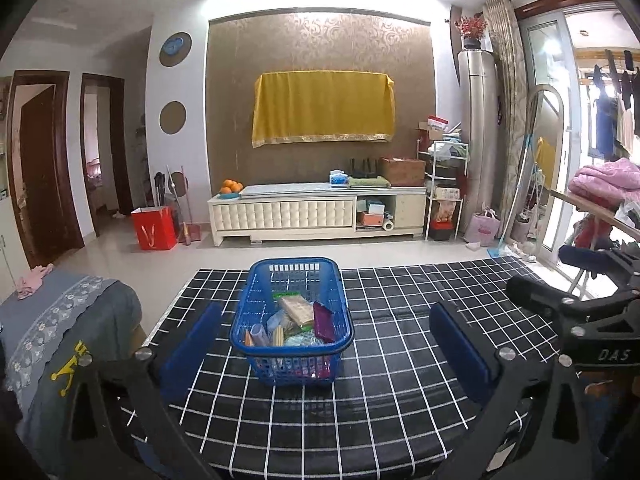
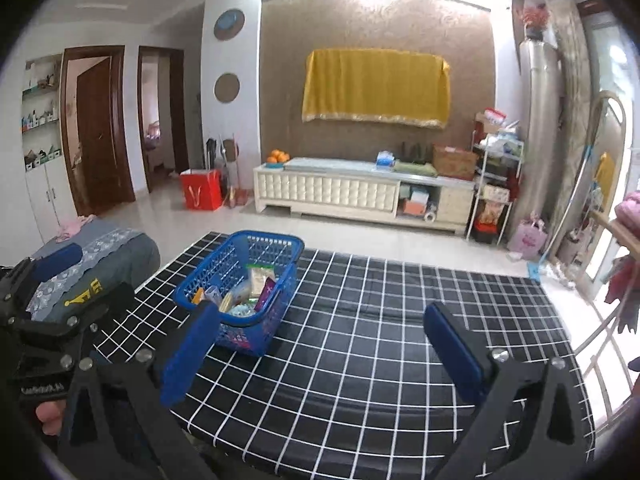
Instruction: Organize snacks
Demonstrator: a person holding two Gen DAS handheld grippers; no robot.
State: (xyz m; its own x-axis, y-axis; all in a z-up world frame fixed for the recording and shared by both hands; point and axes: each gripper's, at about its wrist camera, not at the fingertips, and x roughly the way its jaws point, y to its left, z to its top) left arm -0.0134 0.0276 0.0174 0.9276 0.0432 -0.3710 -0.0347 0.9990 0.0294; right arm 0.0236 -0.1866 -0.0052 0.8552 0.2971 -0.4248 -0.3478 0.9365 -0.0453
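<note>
Left wrist view: the left claw (image 1: 326,350) stands wide, its two blue padded fingers (image 1: 192,342) flat and rectangular on black angular arms with silver screws. Nothing sits between the pads at their own depth. Ahead of the claw, framed by the gap between the fingers but apart from both, stands the basket (image 1: 294,364), a blue plastic tub of lattice walls with a rolled rim, tapering downward. Inside lie the snacks (image 1: 298,312): flat crinkled packets, a tan slab-like pack, a glossy maroon pouch leaning on the wall nearer the right finger. The basket rests on the tabletop (image 1: 400,360), covered in a smooth black cloth with a thin white grid. Off to the right of this claw, the right claw (image 1: 568,304) shows as black jointed arms.

Right wrist view: the right claw (image 2: 326,354) is also spread wide, blue pads (image 2: 454,354) on black arms, with only bare cloth (image 2: 360,340) between them. The basket (image 2: 240,332) lies ahead and to the left, just behind the left finger, which overlaps its near corner in this view; whether they touch I cannot tell. The snacks (image 2: 258,280) fill its bottom. Further left, the left claw (image 2: 52,280) appears as black arms and one blue pad.
</note>
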